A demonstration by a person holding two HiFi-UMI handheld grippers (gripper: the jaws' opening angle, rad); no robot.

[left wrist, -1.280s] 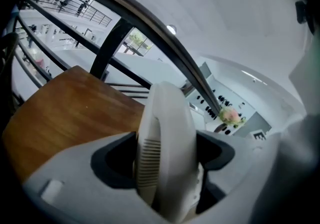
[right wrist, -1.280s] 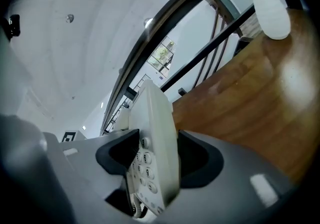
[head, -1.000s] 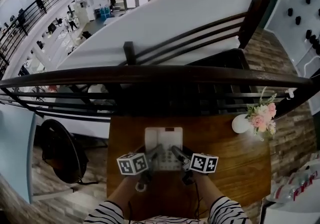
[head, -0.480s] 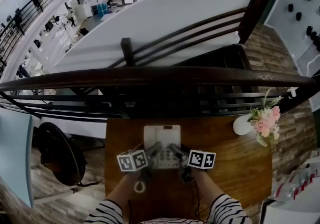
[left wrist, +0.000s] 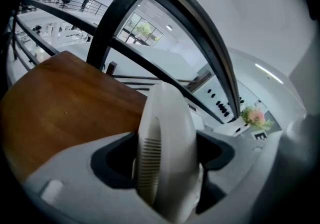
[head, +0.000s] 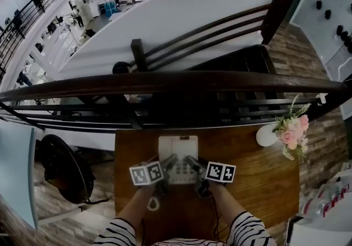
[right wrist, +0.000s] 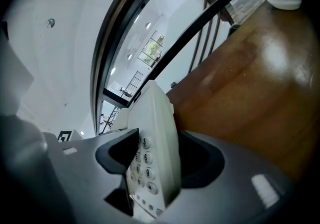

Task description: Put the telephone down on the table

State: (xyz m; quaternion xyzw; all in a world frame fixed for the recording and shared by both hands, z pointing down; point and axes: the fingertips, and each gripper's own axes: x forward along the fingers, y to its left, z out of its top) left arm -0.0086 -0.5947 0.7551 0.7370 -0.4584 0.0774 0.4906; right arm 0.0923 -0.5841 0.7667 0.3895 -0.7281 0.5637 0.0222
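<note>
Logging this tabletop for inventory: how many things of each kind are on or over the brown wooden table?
White push-button telephone: 1
White round vase with pink flowers: 1
Grey two-jaw grippers: 2 (left gripper, right gripper)
Total: 4

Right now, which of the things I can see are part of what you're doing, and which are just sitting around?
In the job: telephone; left gripper and right gripper, both clamped on it; wooden table.
Lying about: vase of flowers; dark railing.
</note>
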